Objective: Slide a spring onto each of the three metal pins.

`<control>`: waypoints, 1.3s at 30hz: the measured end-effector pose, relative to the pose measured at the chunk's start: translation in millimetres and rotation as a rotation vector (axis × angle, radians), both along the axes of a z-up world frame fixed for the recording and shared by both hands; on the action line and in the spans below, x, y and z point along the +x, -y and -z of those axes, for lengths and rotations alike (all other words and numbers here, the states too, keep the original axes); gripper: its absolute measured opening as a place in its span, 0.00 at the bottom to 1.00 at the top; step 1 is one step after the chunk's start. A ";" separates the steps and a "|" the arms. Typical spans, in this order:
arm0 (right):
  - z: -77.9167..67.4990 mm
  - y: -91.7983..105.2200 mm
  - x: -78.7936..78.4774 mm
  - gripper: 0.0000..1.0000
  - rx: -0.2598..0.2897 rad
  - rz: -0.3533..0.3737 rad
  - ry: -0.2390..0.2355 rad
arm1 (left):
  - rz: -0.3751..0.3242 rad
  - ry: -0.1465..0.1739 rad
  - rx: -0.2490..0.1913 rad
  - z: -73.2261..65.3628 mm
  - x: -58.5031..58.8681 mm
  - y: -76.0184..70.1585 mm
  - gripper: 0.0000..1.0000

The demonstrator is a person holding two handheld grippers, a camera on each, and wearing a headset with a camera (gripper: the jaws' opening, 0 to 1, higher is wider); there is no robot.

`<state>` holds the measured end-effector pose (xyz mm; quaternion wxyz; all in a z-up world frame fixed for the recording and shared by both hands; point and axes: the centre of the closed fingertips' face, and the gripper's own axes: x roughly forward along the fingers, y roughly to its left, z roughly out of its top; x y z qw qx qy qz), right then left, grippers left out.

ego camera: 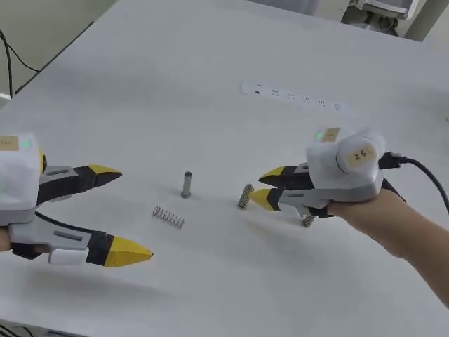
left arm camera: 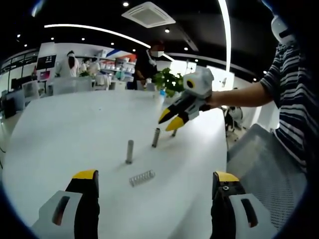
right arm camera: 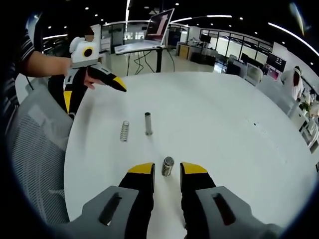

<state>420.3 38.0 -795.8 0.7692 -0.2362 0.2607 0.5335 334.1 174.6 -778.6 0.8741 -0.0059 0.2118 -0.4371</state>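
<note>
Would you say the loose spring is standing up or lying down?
Lying down: the spring rests on its side on the table, beside the upright bare pin.

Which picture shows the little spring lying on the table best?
The head view: the loose spring lies in the open, seen from above, with its coils clear. The left gripper view shows it at a flatter angle. The right gripper view shows it farther off, beside the bare pin.

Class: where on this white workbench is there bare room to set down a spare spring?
Free: the stretch between the white power strip and the bare grey metal pin; the near edge, this side of the loose steel spring. Crowded: around the spring-covered pin beside the right hand-held gripper.
</note>
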 end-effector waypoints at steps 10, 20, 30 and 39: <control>-6.1 3.7 -13.4 0.17 0.089 0.060 -0.043 | -0.002 0.002 -0.001 0.2 2.0 -1.0 0.91; 5.4 14.3 -41.8 0.16 0.081 0.060 -0.058 | -0.008 0.002 -0.004 -0.7 3.1 -3.2 0.90; 16.9 26.9 -54.9 0.16 0.073 0.082 -0.095 | 0.000 0.004 -0.003 -1.2 1.9 -0.6 0.90; 11.9 4.9 -54.5 0.16 0.081 0.046 -0.090 | -0.004 0.002 -0.002 -0.9 1.2 -0.3 0.90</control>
